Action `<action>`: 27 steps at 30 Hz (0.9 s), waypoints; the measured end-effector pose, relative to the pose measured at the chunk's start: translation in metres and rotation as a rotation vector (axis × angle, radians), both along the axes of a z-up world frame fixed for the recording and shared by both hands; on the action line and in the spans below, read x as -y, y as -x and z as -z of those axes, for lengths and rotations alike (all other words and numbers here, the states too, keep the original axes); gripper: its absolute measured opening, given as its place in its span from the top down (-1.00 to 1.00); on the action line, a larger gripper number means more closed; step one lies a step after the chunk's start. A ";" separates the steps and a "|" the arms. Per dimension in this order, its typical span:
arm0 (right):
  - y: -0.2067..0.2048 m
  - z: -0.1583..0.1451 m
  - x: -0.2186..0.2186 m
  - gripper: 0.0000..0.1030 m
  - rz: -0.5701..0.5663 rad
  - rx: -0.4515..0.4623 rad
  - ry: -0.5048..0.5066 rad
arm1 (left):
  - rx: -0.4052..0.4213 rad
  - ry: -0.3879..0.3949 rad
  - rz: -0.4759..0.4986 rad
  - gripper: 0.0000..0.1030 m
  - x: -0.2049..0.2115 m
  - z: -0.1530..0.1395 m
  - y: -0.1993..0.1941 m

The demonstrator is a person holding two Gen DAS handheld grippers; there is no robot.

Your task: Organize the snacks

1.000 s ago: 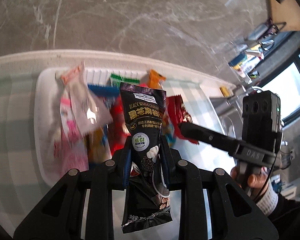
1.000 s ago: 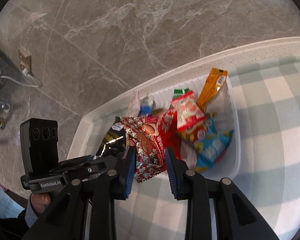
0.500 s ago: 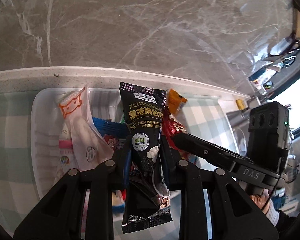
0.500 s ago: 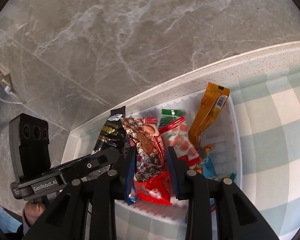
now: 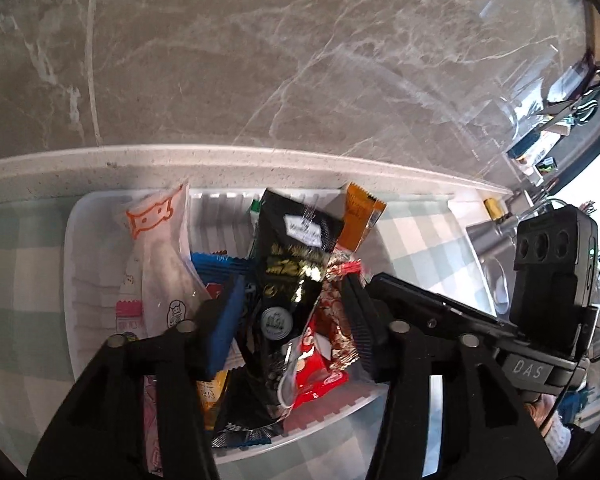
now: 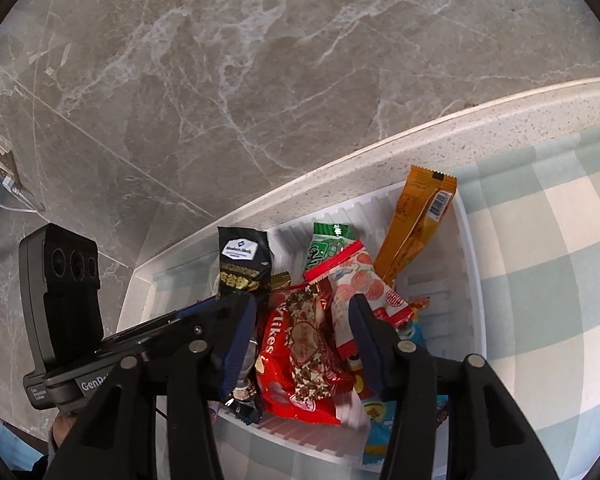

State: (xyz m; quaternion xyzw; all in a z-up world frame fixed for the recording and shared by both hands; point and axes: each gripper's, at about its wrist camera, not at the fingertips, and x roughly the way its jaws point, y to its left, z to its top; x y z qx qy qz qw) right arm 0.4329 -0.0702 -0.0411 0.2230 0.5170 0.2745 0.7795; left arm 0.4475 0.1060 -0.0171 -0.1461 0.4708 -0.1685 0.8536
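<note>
The black snack bag (image 5: 289, 280) is stood up, top pointed at the counter's back edge, between the opening left tool (image 5: 295, 316), unpressed.

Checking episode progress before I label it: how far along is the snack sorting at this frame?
Done: the white tray already holds a pile, including an orange pack and a green pack. In hand: both jaws are opening over the tray, left gripper letting go of the black sesame pack, right gripper of the red star-print pack. Left: clear both grippers; any snacks outside the tray are out of view.
</note>
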 end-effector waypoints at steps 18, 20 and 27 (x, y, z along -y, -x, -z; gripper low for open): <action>0.045 -0.043 0.018 -0.16 -0.008 0.109 0.016 | 0.138 -0.012 -0.060 -0.28 -0.018 -0.060 0.066; 0.057 -0.049 0.020 -0.20 -0.007 0.125 0.023 | 0.151 -0.019 -0.067 -0.37 -0.018 -0.066 0.080; 0.099 -0.070 0.030 -0.40 0.001 0.192 0.084 | 0.198 -0.082 -0.090 -0.66 -0.008 -0.085 0.137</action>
